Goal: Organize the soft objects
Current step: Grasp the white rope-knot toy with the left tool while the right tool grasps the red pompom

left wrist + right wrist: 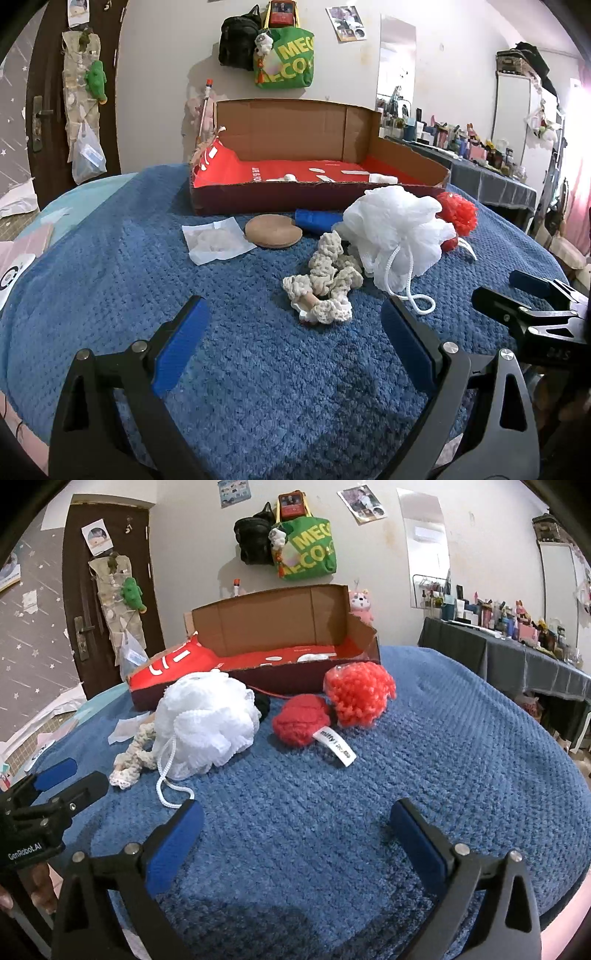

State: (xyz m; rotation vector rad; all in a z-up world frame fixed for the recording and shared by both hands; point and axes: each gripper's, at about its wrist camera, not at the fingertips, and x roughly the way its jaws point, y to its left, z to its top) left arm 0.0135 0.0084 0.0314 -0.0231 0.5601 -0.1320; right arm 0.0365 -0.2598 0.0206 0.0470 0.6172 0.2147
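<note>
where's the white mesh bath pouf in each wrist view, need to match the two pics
Left wrist view: the white mesh bath pouf lies right of centre on the blue blanket, beyond the open left gripper.
Right wrist view: the pouf lies left of centre, beyond the open right gripper.
Shared landmark: the cardboard box behind it, with a red lining.

Under me spreads a blue knitted blanket (pixel 110 295). On it rest an open cardboard box (pixel 295 125), a white mesh pouf (pixel 399 229), a cream crochet piece (pixel 328 280), a tan round pad (pixel 273 230), a clear packet (pixel 216 240), a blue roll (pixel 317 220) and two red yarn pieces (pixel 356 692).
</note>
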